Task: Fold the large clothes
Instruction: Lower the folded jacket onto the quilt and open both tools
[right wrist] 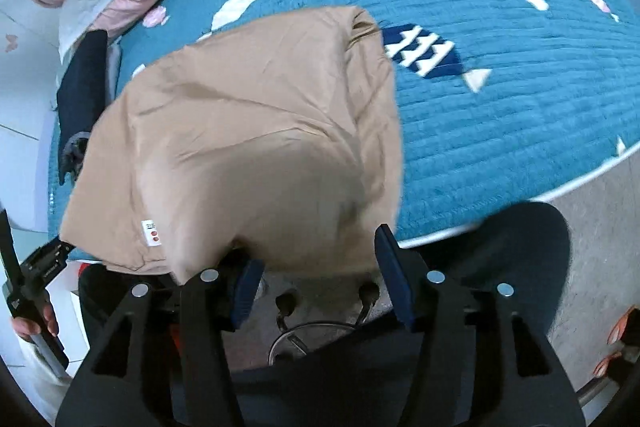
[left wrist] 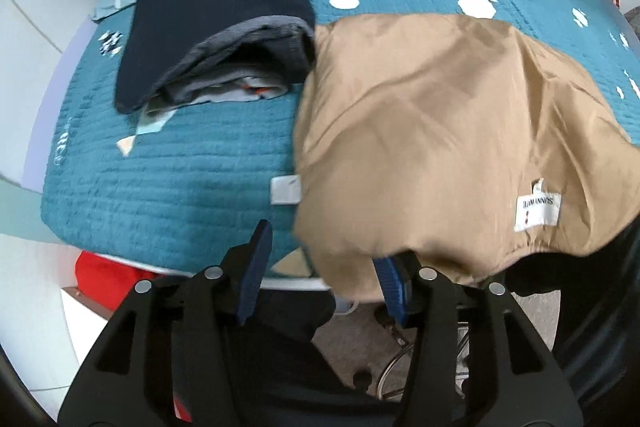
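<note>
Tan, shiny jacket (left wrist: 440,131) – white label showing – lies rumpled on the teal quilt (left wrist: 180,167); both claws (left wrist: 320,267) (right wrist: 320,267) spread apart.

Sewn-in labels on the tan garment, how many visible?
1. A white label sits near the hem of the tan garment, at the bed's near edge; the right wrist view shows it too. Others may be hidden in folds.
</note>
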